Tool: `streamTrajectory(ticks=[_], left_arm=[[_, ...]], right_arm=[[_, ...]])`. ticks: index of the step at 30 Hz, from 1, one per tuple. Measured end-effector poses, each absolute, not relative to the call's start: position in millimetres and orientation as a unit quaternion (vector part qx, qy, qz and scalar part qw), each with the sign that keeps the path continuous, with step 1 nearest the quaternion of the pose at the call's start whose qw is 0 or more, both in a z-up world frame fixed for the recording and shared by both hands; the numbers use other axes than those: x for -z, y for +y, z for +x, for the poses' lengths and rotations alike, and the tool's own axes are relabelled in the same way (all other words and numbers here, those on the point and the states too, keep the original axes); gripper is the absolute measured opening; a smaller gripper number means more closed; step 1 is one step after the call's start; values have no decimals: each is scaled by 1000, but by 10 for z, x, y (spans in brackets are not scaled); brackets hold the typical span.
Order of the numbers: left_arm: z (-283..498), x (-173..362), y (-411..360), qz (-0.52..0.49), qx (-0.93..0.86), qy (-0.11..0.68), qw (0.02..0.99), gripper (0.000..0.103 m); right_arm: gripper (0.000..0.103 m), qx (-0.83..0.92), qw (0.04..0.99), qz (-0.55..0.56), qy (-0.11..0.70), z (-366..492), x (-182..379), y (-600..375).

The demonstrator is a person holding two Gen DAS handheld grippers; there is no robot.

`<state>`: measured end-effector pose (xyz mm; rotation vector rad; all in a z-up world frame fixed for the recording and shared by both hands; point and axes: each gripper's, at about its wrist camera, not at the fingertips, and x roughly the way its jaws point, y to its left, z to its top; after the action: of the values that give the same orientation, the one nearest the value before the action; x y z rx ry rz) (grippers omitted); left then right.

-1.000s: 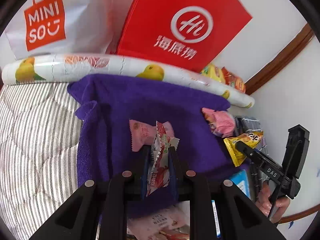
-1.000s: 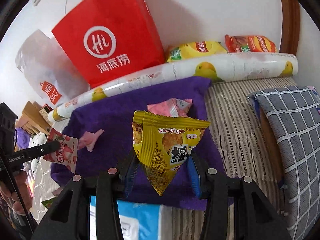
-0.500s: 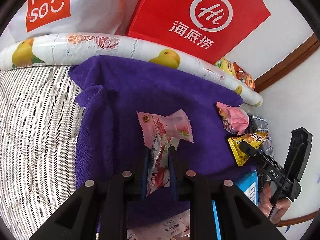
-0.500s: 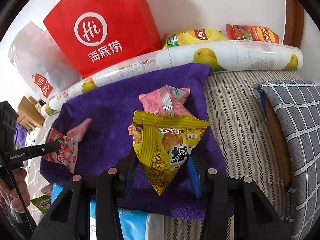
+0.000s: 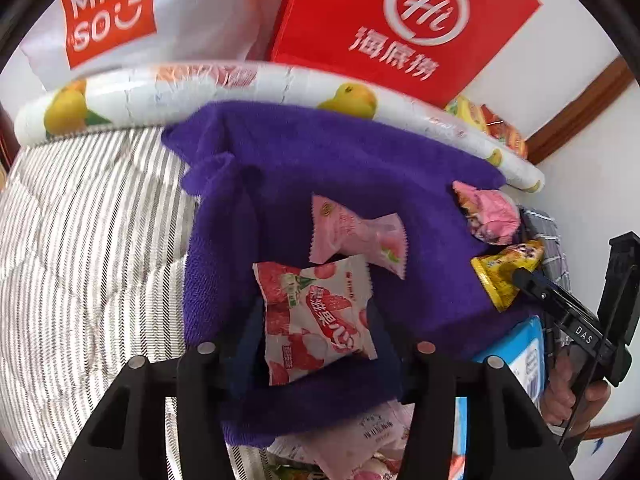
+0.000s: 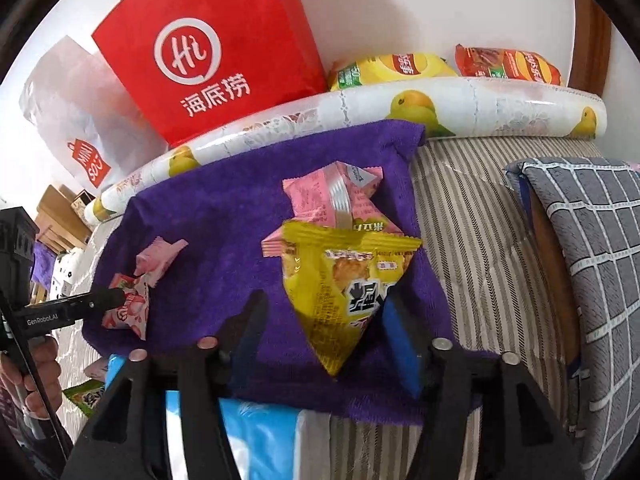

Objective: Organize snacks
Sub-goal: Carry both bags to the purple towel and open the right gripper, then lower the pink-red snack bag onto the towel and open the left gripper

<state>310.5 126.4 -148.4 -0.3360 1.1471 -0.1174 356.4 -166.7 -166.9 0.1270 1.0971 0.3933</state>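
Between the left tool's (image 5: 316,344) just-opened jaws lay the strawberry packet (image 5: 316,320), released; the right tool (image 6: 324,332), likewise opening, freed the yellow packet (image 6: 344,288), grouping snacks on the purple towel (image 5: 360,168).

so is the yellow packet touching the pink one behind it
Touching: in the right wrist view the yellow packet's top edge overlaps the pink packet, no towel showing between.

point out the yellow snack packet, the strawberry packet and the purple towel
yellow snack packet (image 6: 340,280): right wrist view, middle of its front
strawberry packet (image 5: 316,320): left wrist view, centre of its printed face
purple towel (image 5: 360,160): left wrist view, bare far part
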Motion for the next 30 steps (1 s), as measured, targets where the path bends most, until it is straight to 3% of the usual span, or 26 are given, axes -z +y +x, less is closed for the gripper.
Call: streamTrajectory(ticks=[7,30], left_arm=[[2864,1216,1251,-122,54,506,852,63],[2109,1174,1251,-71,76,488,867,65]], right_arm=[[77,-155,855,36,493,3342,1435,-1677],[77,-106,892,26,439,2129,987,-1794]])
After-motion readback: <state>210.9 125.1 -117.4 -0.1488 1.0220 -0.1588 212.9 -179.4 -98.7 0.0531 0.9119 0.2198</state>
